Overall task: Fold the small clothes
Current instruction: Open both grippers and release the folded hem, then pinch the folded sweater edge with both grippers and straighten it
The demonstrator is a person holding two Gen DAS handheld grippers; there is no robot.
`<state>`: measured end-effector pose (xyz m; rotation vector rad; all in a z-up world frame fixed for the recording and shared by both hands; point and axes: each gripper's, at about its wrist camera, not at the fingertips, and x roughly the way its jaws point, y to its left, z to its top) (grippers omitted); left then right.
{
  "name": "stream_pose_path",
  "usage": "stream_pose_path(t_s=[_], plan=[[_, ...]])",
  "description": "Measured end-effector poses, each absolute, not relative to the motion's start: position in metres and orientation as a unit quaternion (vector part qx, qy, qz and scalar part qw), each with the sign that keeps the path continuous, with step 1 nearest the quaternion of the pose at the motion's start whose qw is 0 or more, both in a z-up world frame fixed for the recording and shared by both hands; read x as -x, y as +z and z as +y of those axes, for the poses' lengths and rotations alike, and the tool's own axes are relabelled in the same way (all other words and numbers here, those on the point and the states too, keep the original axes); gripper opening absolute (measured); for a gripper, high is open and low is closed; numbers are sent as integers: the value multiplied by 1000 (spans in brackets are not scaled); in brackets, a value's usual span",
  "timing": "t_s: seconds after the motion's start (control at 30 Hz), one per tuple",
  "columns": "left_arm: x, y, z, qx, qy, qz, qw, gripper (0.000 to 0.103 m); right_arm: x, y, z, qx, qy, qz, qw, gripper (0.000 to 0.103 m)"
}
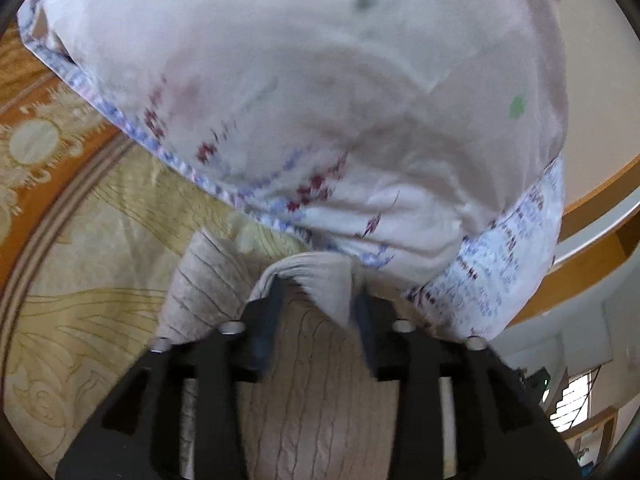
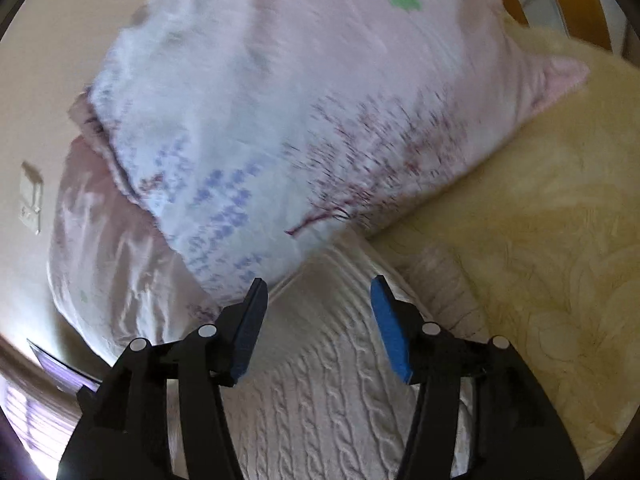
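- The left gripper [image 1: 316,292] has its jaws partly apart, and a raised fold of the cable-knit garment [image 1: 312,380] stands between its fingertips [image 1: 272,300]. The picture is blurred, so I cannot tell if the pads press the cloth or only stand beside it.
- The garment lies flat on the yellow bedspread [image 1: 80,300]; its far edge is just at the tips and almost touches the big pillow [image 1: 320,100]. Its ribs run away from the camera, so the long axis seems to follow the line of the tongs (a judgement only).
- The right gripper [image 2: 320,292] stands wide, with nothing between the blue pads [image 2: 386,320]. The knit is under and just ahead of it, with its corner near the pillow's lower edge.
- Both hands are at the same far edge, left corner and right corner; neither is clearly nearer. Any fold from here probably needs the edge to come back toward the person.
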<state>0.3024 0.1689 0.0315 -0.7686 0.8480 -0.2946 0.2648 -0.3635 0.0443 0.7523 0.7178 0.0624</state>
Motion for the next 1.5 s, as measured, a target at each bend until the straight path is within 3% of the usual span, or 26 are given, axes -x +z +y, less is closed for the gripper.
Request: stream_pose_path(t_s=[0.2, 0.37, 0.53, 0.6, 0.63, 0.67, 0.73, 0.83, 1.0, 1.4, 1.5], plan=[[-272, 51, 185, 308, -135, 393, 856, 42, -220, 65, -374, -291, 10, 338, 895, 53], [-237, 55, 179, 211, -125, 406, 880, 42, -196, 53, -384, -259, 4, 368, 893, 38], [-215, 46, 173, 151, -116, 420, 887, 42, -190, 37, -380, -228, 1, 400, 888, 38], [-214, 41, 169, 142, -114, 429, 885, 42, -190, 32, -376, -217, -2, 407, 887, 31], [-214, 37, 168, 139, -113, 436, 882, 42, -189, 30, -374, -209, -3, 411, 888, 20], [-215, 34, 167, 139, -112, 441, 880, 41, -189, 30, -373, -203, -4, 411, 889, 16], [-216, 29, 165, 134, -108, 448, 878, 24, -184, 32, -371, -195, -7, 403, 894, 13], [-215, 26, 169, 144, -109, 448, 876, 14, -179, 38, -369, -188, -10, 393, 900, 11], [-208, 30, 176, 161, -124, 444, 873, 8, -166, 53, -360, -170, -12, 375, 911, 10], [-207, 24, 176, 144, -121, 443, 876, 8, -174, 27, -354, -124, -90, 421, 894, 11], [-206, 27, 173, 134, -118, 443, 879, 13, -175, 32, -344, -93, -104, 425, 894, 11]])
